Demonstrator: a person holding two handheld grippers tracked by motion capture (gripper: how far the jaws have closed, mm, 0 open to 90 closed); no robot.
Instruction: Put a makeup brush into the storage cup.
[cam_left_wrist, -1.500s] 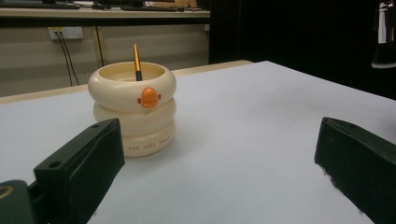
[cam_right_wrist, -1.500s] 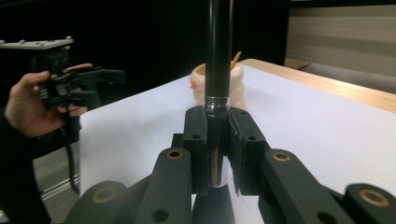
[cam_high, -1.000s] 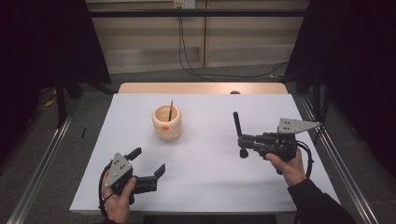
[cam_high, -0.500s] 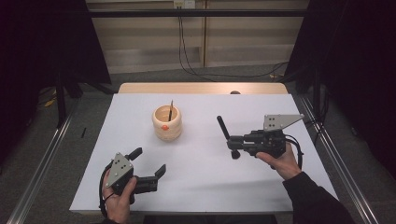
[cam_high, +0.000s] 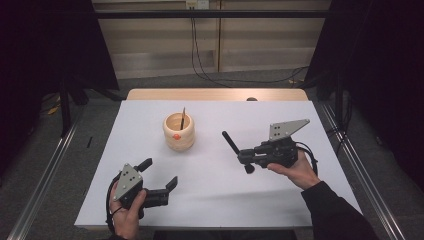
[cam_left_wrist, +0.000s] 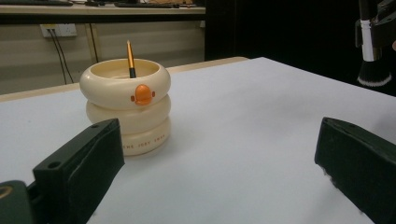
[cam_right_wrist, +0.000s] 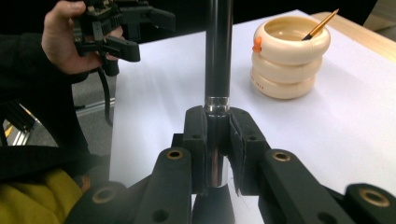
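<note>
Leftward since the earlier frame, the right gripper now holds its makeup brush nearer the cream ringed holder. At left, the left gripper rests low, jaws wide apart, empty. One slim brush stands inside the holder, bristles hidden. The right jaws clamp the black brush's ferrule.

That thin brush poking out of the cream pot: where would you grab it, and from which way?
Grip the thin brush on its bare golden handle above the cream pot rim, coming from above. It leans on the rim, bristles hidden inside. The open left gripper is free.
</note>
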